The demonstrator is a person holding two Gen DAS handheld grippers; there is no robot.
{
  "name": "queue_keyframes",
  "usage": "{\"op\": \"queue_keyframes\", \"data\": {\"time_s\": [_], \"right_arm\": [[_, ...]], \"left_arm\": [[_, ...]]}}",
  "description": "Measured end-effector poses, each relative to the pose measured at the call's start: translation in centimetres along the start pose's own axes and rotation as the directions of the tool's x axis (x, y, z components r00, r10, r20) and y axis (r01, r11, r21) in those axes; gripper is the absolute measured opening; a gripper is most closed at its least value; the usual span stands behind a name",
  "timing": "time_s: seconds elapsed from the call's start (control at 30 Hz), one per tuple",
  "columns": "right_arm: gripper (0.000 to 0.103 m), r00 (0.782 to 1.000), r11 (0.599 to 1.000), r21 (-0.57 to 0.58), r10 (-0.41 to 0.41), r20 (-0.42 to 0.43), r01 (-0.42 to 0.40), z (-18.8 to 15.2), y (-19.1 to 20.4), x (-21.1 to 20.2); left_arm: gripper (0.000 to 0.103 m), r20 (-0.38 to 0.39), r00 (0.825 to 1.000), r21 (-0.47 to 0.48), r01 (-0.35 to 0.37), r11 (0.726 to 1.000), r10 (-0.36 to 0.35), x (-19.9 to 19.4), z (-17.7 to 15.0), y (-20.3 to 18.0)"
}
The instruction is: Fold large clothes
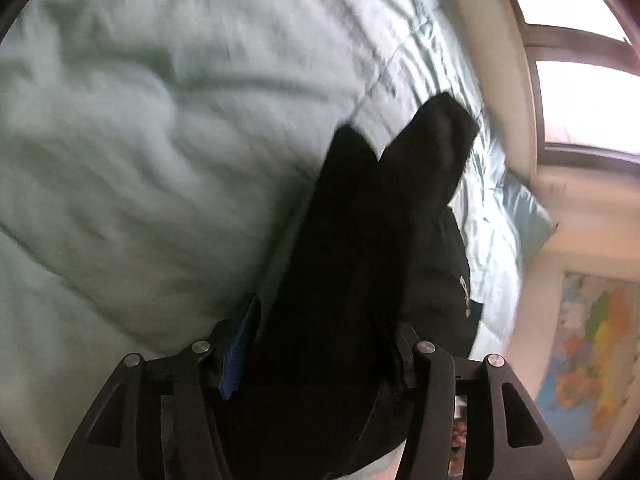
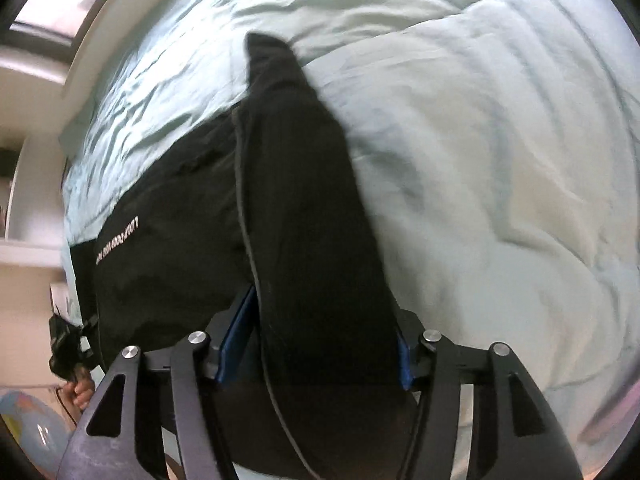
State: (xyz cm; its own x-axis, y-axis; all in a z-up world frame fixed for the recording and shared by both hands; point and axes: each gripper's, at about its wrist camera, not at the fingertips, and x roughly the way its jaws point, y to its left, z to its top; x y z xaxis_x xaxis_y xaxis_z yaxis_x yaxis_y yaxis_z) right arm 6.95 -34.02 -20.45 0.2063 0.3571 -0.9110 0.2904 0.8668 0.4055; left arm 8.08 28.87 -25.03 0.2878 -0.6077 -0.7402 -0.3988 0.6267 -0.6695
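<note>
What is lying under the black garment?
The black garment lies on a pale green duvet. Whatever is directly beneath the cloth is covered.

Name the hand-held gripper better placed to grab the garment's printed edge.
Probably right: the print lies in plain view just beside the right hand-held gripper; from the left hand-held gripper a sleeve mostly hides it.

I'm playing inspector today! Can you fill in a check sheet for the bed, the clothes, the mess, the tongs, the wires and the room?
Surface: wrinkled pale green bedding.
Job's things: black garment with white lettering, spread on the bed.
Clutter: nothing seen.
Tongs: left tongs and right tongs each have black cloth between them; grip unclear.
Cables: thin dark cord across the garment.
Surroundings: window, colourful map, globe.
</note>
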Motion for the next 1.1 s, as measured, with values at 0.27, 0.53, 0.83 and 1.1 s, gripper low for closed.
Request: {"op": "queue_keyframes", "data": {"time_s": [0.27, 0.53, 0.83, 1.1], "right_arm": [[0.068, 0.985, 0.98, -0.177, -0.06, 0.162, 0.089, -2.5, 6.9, -6.2], [0.074, 0.946, 0.91, -0.258, -0.319, 0.065, 0.324, -6.4, 9.3, 3.2], [0.077, 0.942, 0.918, -0.214, -0.329, 0.061, 0.334, -4.9, 11.4, 1.8], [0.077, 0.948, 0.921, -0.259, -0.24, 0.207, 0.29, -7.3, 16.7, -6.7]], "left_arm": [[0.057, 0.145, 0.984, 0.355, -0.154, 0.922, 0.108, -6.2, -3.7, -10.5], [0.058, 0.15, 0.857, 0.487, -0.498, 0.718, 0.493, 6.4, -9.8, -10.9], [0.059, 0.24, 0.83, 0.51, -0.549, 0.662, 0.504, 3.5, -9.8, -13.1], [0.059, 0.476, 0.786, 0.531, -0.614, 0.584, 0.394, -4.7, -12.9, -20.9]]}}
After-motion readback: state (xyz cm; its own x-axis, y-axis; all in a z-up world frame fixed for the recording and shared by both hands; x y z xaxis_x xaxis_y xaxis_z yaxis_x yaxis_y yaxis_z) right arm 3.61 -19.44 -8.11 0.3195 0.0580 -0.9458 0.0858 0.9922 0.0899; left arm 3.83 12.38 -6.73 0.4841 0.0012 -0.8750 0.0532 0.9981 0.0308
